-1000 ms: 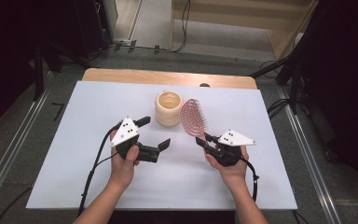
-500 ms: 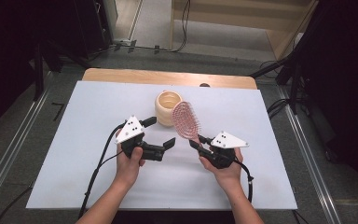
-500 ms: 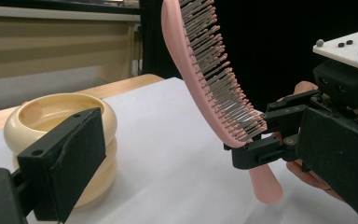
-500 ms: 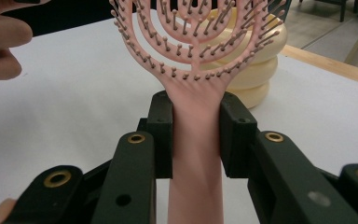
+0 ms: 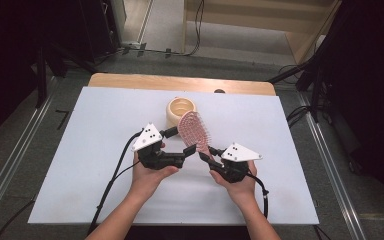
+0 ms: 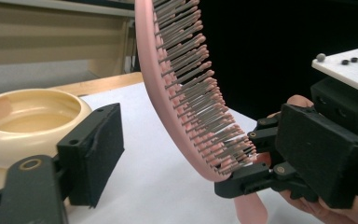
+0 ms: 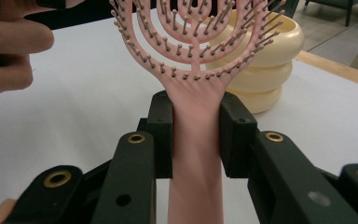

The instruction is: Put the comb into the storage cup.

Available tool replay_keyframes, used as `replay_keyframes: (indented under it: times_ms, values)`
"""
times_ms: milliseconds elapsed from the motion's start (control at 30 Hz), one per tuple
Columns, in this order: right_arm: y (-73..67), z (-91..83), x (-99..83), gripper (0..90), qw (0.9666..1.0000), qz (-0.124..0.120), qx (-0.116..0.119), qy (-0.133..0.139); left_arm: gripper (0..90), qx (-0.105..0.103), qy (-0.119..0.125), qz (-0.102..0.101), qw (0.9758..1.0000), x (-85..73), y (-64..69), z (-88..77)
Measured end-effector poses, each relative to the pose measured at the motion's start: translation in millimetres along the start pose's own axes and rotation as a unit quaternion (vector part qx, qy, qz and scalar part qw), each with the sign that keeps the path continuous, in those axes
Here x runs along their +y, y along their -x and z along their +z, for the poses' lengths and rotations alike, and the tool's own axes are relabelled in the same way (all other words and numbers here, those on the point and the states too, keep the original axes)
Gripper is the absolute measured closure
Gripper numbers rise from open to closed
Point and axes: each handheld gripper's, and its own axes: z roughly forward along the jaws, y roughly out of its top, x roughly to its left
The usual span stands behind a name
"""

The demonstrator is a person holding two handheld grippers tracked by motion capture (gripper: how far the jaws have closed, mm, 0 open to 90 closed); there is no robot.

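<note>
Your right gripper (image 7: 196,140) is clamped on the brush (image 5: 195,132) handle, holding it up over the table (image 5: 80,150) just in front of the bowl (image 5: 181,109). Your left gripper (image 5: 179,141) has its jaws around the brush head, just been closing, pads not touching yet. Looks like a handover. Next you'd finish the squeeze before the right lets go.

Left tool (image 6: 168,154): own jaws apart, one pad lower left, the other far right; they have just been closing, no pad pressing. Pink hairbrush (image 6: 168,88) arcs from top centre to lower right between them, bristles facing right. Cream ringed bowl (image 6: 28,116) at left on white bench (image 6: 168,196). A hand (image 6: 307,210) shows at lower right.
</note>
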Motion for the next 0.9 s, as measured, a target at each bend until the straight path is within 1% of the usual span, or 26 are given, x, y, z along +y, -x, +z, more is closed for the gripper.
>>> replay_keyframes:
  times_ms: [133,267,333,367,433,500,567,633,667,700,767,800,900]
  values:
    - [-4.0,1.0,1.2,67.8,1.0000,-0.006,0.003,0.002,22.4,-0.003,-0.001,-0.010,1.0000,0.8,-1.0,1.9]
    - [-8.5,2.4,2.0,67.8,0.9999,-0.008,0.008,0.002,27.0,-0.008,0.000,-0.017,0.9998,1.7,-2.4,2.4]
    - [-11.2,3.7,2.5,67.8,0.9999,-0.014,0.008,0.001,28.6,-0.010,0.002,-0.021,0.9997,2.3,-3.1,2.1]
    - [-12.1,4.2,2.7,67.8,0.9998,-0.016,0.010,0.001,29.0,-0.013,0.005,-0.024,0.9996,2.7,-3.5,1.7]
    - [-14.9,5.2,3.2,67.8,0.9998,-0.019,0.011,0.000,30.9,-0.012,0.005,-0.030,0.9995,3.5,-4.2,1.6]
    - [-16.7,6.2,3.8,67.8,0.9997,-0.024,0.011,0.001,34.3,-0.013,0.004,-0.035,0.9993,3.7,-5.4,1.6]
    - [-19.2,6.9,3.9,67.8,0.9997,-0.022,0.011,0.000,35.2,-0.015,0.005,-0.042,0.9990,4.0,-6.0,1.4]
    - [-20.4,7.8,4.1,67.8,0.9996,-0.024,0.011,0.000,38.5,-0.011,0.005,-0.046,0.9989,4.5,-6.5,1.4]
    - [-21.4,8.1,4.1,67.8,0.9996,-0.025,0.009,0.000,39.5,-0.012,0.005,-0.047,0.9988,4.6,-6.8,1.1]
    - [-22.0,8.2,4.1,67.8,0.9996,-0.025,0.009,0.000,42.4,-0.015,0.006,-0.049,0.9987,4.5,-7.1,1.2]
    - [-23.1,8.7,4.3,67.8,0.9996,-0.027,0.008,0.001,46.5,-0.005,0.000,-0.049,0.9988,4.4,-7.4,1.5]
    - [-23.5,8.8,4.3,67.8,0.9996,-0.027,0.007,0.002,48.1,-0.011,-0.002,-0.056,0.9984,4.0,-9.0,2.1]
    - [-25.1,9.4,3.9,67.8,0.9997,-0.024,0.001,0.004,50.4,-0.018,-0.005,-0.058,0.9982,3.4,-9.0,3.1]
